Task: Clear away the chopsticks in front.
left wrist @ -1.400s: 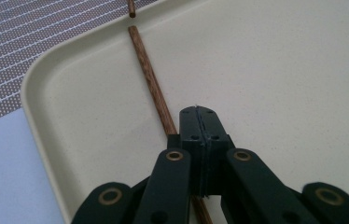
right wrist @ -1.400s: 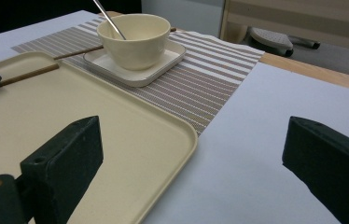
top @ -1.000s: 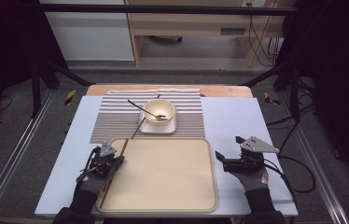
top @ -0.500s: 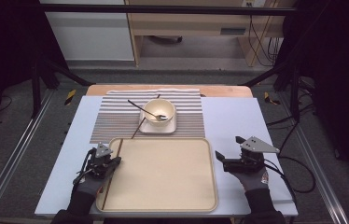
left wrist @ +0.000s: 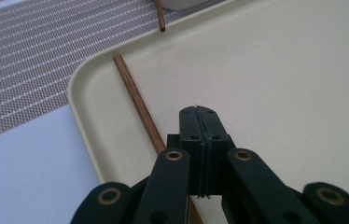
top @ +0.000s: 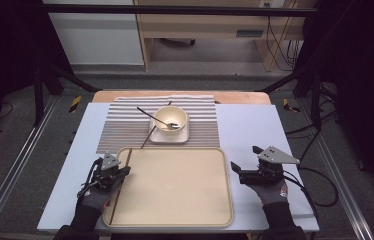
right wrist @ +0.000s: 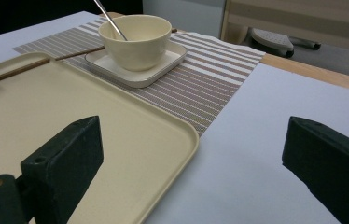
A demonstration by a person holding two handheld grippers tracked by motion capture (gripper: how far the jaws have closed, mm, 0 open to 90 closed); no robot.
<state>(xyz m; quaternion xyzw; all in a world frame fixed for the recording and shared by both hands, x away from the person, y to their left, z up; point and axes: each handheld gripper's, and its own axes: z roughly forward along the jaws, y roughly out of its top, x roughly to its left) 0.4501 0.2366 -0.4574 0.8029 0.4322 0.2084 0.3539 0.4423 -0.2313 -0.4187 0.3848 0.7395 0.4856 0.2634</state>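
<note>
Beige tray (top: 175, 200) holds a thin, stiff chopstick (left wrist: 135, 102); my left gripper (left wrist: 199, 121), jaws pressed together, hovers over it — I'd pinch mid-shaft.

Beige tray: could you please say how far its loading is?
Done: one brown wooden chopstick lies inside the beige plastic tray. In hand: nothing; left tool shut over it, right tool open. Left, probably: the second chopstick on the striped mat.

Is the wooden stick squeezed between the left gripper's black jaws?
No: the left gripper is shut on nothing, and the wooden stick lies in the tray beside its jaws.
</note>
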